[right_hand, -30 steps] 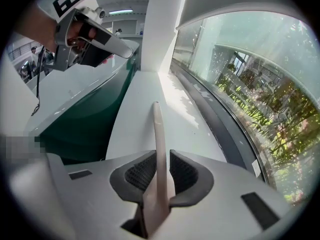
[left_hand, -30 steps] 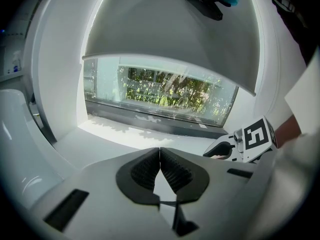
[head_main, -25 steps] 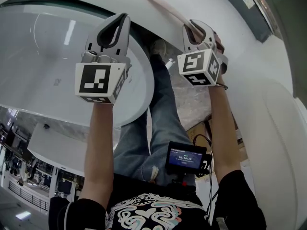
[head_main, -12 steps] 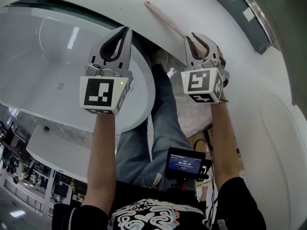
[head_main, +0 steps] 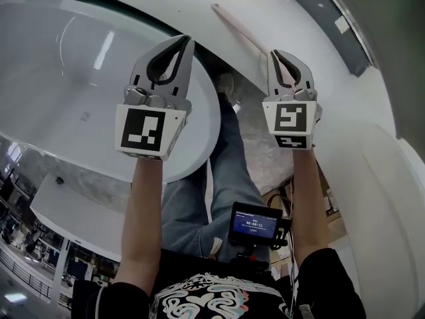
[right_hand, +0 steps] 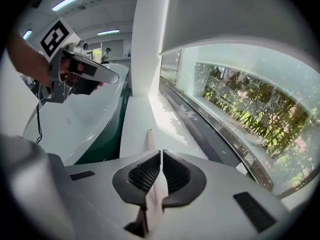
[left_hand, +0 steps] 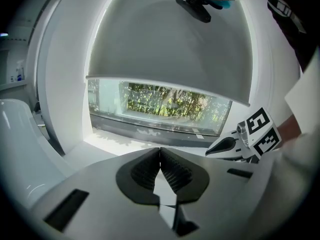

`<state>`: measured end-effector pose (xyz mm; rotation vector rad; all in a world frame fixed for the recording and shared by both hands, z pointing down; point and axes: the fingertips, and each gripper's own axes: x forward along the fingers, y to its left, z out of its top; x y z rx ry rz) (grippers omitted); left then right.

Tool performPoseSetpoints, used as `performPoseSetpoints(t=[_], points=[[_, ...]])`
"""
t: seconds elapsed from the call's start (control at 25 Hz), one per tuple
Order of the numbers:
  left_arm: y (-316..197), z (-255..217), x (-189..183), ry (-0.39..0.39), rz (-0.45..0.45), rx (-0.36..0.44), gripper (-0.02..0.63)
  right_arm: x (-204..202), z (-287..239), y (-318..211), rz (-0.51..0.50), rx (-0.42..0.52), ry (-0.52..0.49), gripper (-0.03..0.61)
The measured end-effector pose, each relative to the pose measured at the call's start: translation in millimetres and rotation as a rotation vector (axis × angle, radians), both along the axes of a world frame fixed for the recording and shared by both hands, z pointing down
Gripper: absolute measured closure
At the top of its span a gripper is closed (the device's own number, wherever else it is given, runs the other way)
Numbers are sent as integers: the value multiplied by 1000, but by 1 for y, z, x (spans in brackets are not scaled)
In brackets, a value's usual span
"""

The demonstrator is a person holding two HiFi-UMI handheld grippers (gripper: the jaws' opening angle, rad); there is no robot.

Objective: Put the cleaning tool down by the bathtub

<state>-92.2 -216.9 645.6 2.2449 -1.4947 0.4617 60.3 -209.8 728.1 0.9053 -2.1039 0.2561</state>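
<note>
The cleaning tool's long pale pink handle (head_main: 240, 28) slants up and left from my right gripper (head_main: 281, 56), which is shut on it. In the right gripper view the handle (right_hand: 150, 143) passes between the closed jaws and points out over the white ledge (right_hand: 140, 119) beside the bathtub (right_hand: 82, 121). I cannot tell if its tip touches the ledge. My left gripper (head_main: 181, 42) hangs over the white bathtub's rim (head_main: 199, 121), shut with nothing in it; its jaws (left_hand: 160, 153) meet in the left gripper view.
A long window (right_hand: 235, 109) with a dark sill channel (right_hand: 200, 129) runs along the ledge. Below are the person's jeans (head_main: 226, 171), a shoe (head_main: 224, 84) and a small screen device (head_main: 256, 223). A white curved wall (head_main: 372, 151) rises at right.
Both grippers have drifted a little right and up in the head view, and the handle's far tip has moved right with them. Both stay shut.
</note>
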Motion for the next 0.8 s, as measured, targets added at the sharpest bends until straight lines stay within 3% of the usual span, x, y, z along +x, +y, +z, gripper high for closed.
performPoseSetpoints(t=[0.16, 0.44, 0.68, 0.8], points=[[14, -24, 1, -12, 34, 85, 597, 4, -23, 10, 91, 29, -43, 546], [29, -70, -12, -20, 52, 127, 597, 4, -87, 22, 198, 81, -105, 551], [35, -109, -23, -38, 51, 180, 597, 0, -129, 30, 212, 114, -121, 551], [42, -123, -29, -35, 50, 160, 597, -4, -152, 33, 218, 131, -127, 551]])
